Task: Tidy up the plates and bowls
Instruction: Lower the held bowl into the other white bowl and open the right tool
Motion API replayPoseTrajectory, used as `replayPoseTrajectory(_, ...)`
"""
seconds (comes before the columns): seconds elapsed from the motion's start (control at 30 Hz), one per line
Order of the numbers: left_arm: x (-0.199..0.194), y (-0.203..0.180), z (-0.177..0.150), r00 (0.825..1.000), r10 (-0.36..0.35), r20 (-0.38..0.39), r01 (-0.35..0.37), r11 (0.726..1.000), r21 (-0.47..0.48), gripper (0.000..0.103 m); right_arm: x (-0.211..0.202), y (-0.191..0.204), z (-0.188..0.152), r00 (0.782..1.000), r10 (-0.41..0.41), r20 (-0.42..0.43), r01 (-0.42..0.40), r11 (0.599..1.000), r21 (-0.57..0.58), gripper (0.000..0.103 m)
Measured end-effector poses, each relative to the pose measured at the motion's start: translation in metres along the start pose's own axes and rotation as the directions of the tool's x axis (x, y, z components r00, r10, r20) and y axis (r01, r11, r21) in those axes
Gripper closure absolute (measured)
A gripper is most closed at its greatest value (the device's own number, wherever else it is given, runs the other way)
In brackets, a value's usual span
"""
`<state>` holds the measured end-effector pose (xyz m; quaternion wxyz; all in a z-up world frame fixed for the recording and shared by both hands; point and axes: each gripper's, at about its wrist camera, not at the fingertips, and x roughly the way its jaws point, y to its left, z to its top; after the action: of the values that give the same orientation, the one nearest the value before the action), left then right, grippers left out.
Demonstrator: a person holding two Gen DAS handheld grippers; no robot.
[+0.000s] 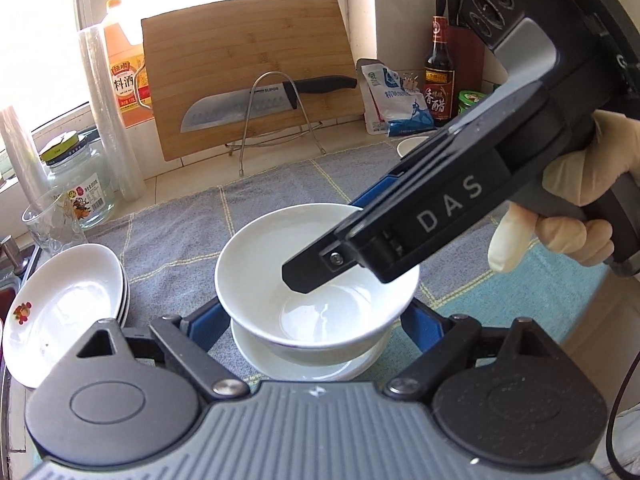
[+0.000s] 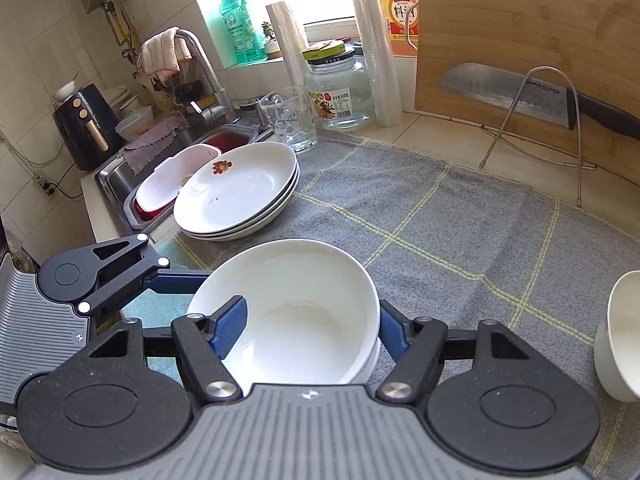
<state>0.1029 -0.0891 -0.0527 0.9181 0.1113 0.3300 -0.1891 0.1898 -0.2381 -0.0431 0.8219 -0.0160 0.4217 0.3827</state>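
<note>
The white bowl sits low in the centre of both frames, nested on another dish on the grey checked cloth. The right gripper has its jaws clenched across the bowl's rim, one blue pad inside, one outside. The left gripper stands released, jaws spread either side of the base. Glazed porcelain: stiff, slick, chippable, moderately heavy, so the rim is the sensible hold. Further left lies the stack of plates beside the sink; the cloth should cushion. A cutting board leans against the far wall.
</note>
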Motion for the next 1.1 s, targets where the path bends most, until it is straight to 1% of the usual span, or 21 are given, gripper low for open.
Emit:
replayPoseTrajectory(0.17, 0.005, 0.005, -0.004, 1.0, -0.005, -0.019, 0.004, 1.0, -0.011, 0.012, 0.007, 0.001, 0.001, 1.0, 0.001, -0.011, -0.001, 1.0, 0.005, 0.028)
replayPoseTrajectory(0.97, 0.016, 0.006, -0.006, 0.999, -0.022, -0.045, 0.021, 1.0, -0.013, 0.012, 0.017, -0.003, -0.002, 0.999, -0.013, -0.037, 0.014, 1.0, 0.009, 0.028)
replayPoseTrajectory(1.03, 0.016, 0.006, -0.007, 0.998, -0.032, -0.048, 0.031, 0.999, -0.019, 0.01, 0.018, -0.002, -0.004, 0.999, -0.011, -0.036, 0.011, 1.0, 0.008, 0.023)
replayPoseTrajectory(1.1, 0.017, 0.005, -0.008, 0.998, -0.029, -0.047, 0.028, 1.0, -0.013, 0.009, 0.016, -0.001, -0.004, 1.0, -0.016, -0.026, 0.016, 1.0, 0.001, 0.013)
